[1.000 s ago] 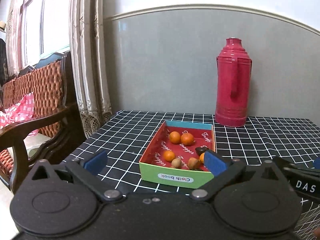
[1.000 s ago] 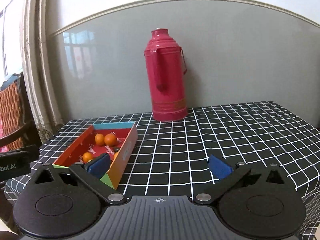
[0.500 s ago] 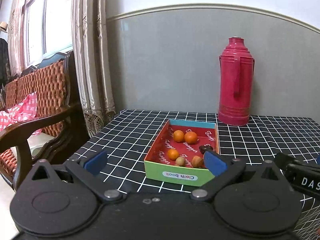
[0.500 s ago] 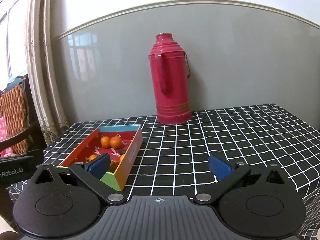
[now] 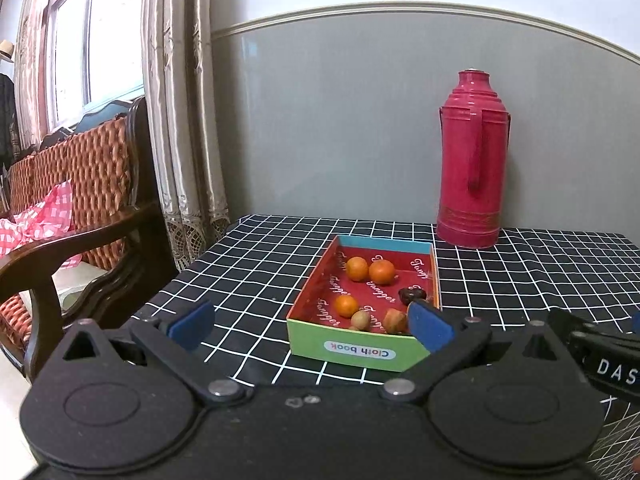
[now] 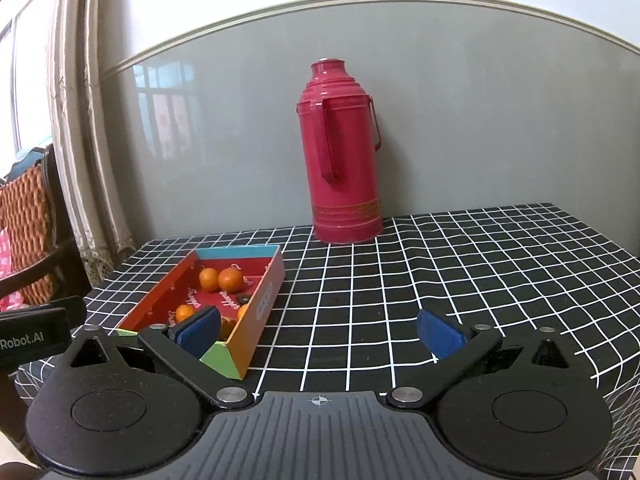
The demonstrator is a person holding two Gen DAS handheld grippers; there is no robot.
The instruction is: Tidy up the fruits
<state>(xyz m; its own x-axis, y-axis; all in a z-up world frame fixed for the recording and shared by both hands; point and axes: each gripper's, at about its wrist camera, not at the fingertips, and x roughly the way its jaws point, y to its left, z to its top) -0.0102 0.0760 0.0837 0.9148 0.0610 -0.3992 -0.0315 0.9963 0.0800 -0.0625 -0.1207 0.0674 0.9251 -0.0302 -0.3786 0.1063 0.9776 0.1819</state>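
Grey-panelled wall (image 5: 340, 128) with moulding, white above. Daylit window (image 5: 96, 40), pale curtains (image 5: 180, 120). Dark wooden settee (image 5: 80, 208), woven orange back. Black grid-patterned tablecloth (image 6: 460, 280).

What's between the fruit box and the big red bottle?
Nothing: only bare black checked tablecloth separates the colourful cardboard box from the tall red thermos flask, seen in the right wrist view.
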